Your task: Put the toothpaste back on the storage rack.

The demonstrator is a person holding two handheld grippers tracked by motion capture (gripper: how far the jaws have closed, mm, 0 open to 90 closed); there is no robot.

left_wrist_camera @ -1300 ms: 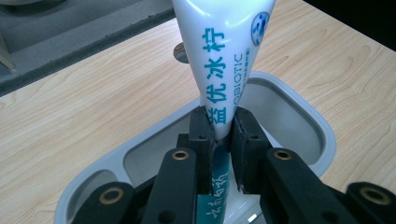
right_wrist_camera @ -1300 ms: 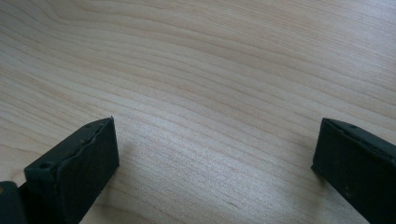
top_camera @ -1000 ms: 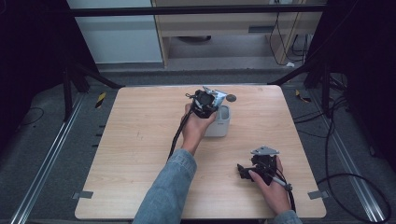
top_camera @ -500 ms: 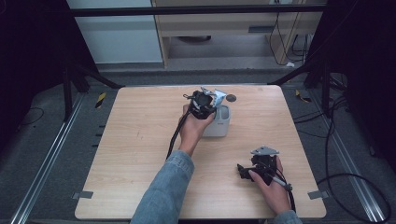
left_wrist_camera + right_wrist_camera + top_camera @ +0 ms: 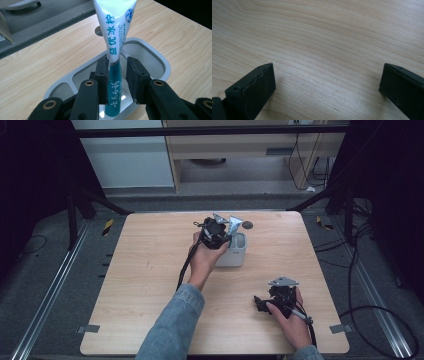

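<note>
Wooden table (image 5: 150,270), centre frame, carries a grey holder (image 5: 155,60). Tube (image 5: 116,37) stands upright in the holder, cap end down, between the left gripper (image 5: 117,75) jaws. It should be light, soft-walled and slick; the firmer lower section or crimped top looks the safest hold. Left jaws have just been opening: one pad touches the tube, the other stands clear, so the grip is released. High view otherwise matches earlier. Right gripper (image 5: 327,85) rests lower right, jaws wide, holding nothing.

We count: one toothpaste tube (image 5: 113,45), one grey holder (image 5: 160,63), two grippers — left gripper (image 5: 216,231), right gripper (image 5: 272,301) — one table (image 5: 150,265).
</note>
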